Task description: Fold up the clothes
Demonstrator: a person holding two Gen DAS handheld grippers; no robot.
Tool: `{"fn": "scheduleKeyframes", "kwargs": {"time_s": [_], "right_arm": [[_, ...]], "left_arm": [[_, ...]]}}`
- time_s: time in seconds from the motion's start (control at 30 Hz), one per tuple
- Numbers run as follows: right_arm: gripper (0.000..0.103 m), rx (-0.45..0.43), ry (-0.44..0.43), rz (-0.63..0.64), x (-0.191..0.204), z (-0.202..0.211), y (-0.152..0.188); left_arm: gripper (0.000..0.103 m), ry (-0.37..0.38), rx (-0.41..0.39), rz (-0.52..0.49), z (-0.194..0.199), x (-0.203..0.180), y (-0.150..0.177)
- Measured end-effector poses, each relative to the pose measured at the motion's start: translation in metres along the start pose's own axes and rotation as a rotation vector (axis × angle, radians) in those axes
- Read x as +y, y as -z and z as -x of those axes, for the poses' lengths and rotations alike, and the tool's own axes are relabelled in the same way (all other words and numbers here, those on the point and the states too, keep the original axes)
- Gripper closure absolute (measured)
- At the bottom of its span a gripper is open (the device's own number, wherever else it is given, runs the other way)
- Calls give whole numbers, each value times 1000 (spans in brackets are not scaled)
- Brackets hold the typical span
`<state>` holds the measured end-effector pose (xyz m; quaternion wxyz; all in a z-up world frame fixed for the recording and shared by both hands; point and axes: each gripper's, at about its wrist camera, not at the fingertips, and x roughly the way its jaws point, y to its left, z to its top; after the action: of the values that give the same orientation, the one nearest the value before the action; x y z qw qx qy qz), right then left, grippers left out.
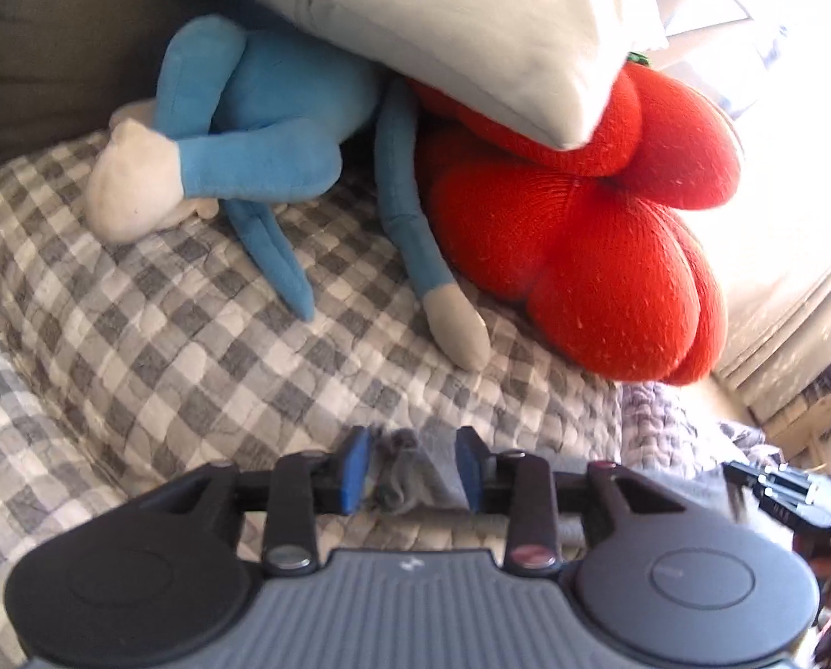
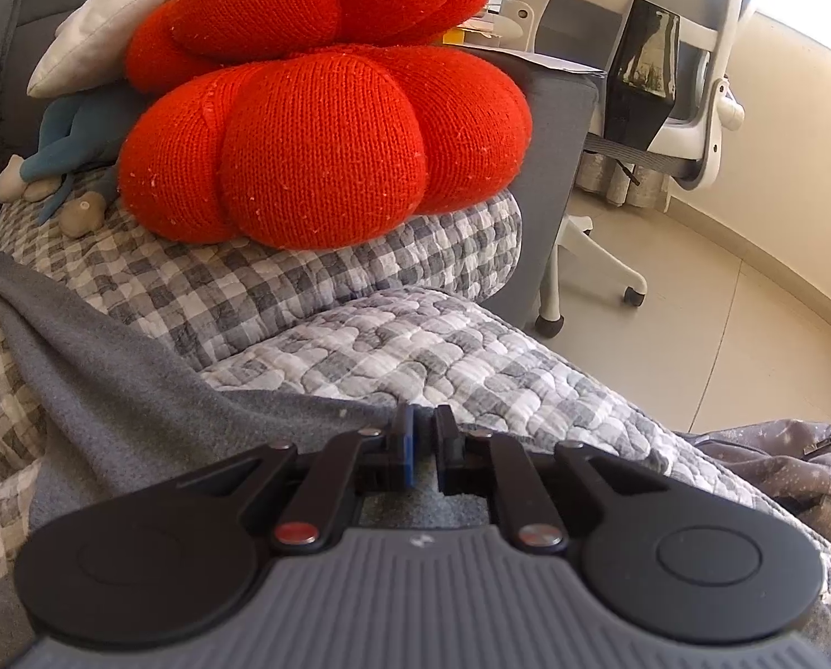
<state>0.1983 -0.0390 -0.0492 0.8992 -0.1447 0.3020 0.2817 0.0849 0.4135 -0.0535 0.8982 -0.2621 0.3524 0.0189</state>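
Observation:
A grey fleece garment (image 2: 136, 390) lies spread over the checked quilt (image 2: 393, 345), running from the left edge toward my right gripper (image 2: 426, 418). That gripper's jaws stand a narrow slit apart at the garment's edge, and the pads do not press on it. In the left wrist view a bunched corner of the grey garment (image 1: 410, 474) sits between the blue pads of my left gripper (image 1: 414, 440). Those jaws stand apart, with a small gap beside the left pad (image 1: 357, 463).
A blue plush toy (image 1: 259, 111), a red knitted cushion (image 1: 583, 234) and a white pillow (image 1: 443, 17) are piled at the back of the quilt (image 1: 164, 334). A white office chair (image 2: 666, 83) stands on the floor to the right. A grey bag (image 2: 778, 463) lies at lower right.

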Motion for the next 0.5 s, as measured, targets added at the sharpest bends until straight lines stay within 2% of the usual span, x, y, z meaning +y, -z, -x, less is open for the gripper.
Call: {"fn": "scheduleKeyframes", "kwargs": {"time_s": [0.1,0.13,0.17,0.2,0.23,0.3,0.33,0.37,0.4,0.5], "right_arm": [[79,5,-21,-21,-3,1,-2],[69,5,-29,-26,-4,0,-3],[65,7,-34,-23,-4,0,-4],[65,18,-43,-14,-3,-2,-5],[65,31,-50,-4,-2,-4,-6],[65,44,-48,25,1,-7,-5],[72,46,-40,33,2,-7,-6],[87,39,-25,44,5,-5,-5],[94,32,-10,55,7,-3,-5],[97,-16,53,99,17,5,-1]], "left_arm": [[70,-17,27,-3,-10,-3,-3],[71,-24,34,-11,-13,-5,-4],[73,-35,30,-18,-12,-5,-4],[79,-37,18,-22,-13,-6,-2],[96,-39,6,-27,-14,-7,0],[98,-44,-19,-37,-16,-10,4],[98,-56,-47,-61,-15,-14,6],[99,-68,-75,-85,-13,-18,8],[99,-78,-110,-102,-10,-21,9],[99,-106,-227,-145,3,-28,11]]}}
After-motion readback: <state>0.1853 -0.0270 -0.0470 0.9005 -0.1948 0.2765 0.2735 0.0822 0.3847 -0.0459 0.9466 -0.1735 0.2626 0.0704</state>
